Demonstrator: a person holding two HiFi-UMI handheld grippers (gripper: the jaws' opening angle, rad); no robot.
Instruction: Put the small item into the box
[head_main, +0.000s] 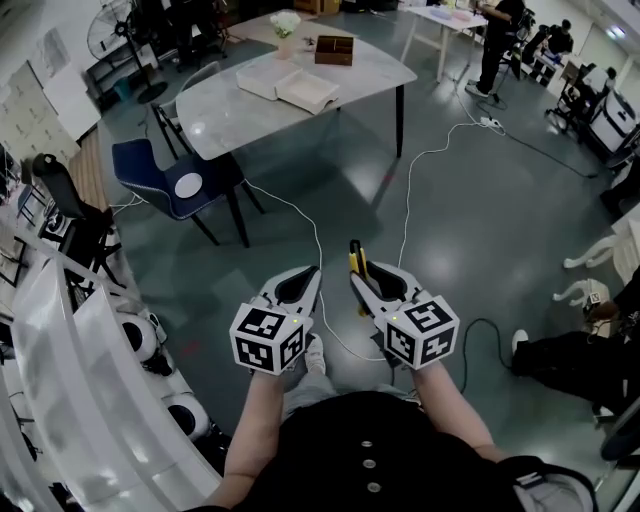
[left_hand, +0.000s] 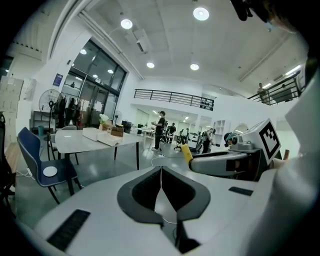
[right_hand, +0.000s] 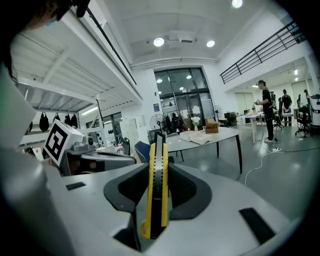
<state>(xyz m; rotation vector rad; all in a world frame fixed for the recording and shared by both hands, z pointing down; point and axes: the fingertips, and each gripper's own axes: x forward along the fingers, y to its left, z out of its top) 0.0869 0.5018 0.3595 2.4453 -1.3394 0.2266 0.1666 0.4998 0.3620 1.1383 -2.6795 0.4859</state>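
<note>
My right gripper (head_main: 356, 272) is shut on a yellow and black utility knife (head_main: 354, 258), which stands edge-on between the pads (right_hand: 156, 180) and pokes past the tips. Beside it, my left gripper (head_main: 314, 272) has its jaws together with nothing in them (left_hand: 161, 172). Both are held in front of the person's body above the grey floor, pointing toward a white table (head_main: 230, 115) some way ahead. A small brown box (head_main: 334, 50) sits on that table, also in the right gripper view (right_hand: 211, 128), with a flat white open box (head_main: 300, 90) beside it.
A blue chair (head_main: 175, 185) stands by the table's left end. White cables (head_main: 405, 195) run across the floor ahead. White shelving (head_main: 70, 350) lines the left. People stand at benches at the far right (head_main: 500, 40). Somebody's legs and shoes (head_main: 560, 355) are at the right.
</note>
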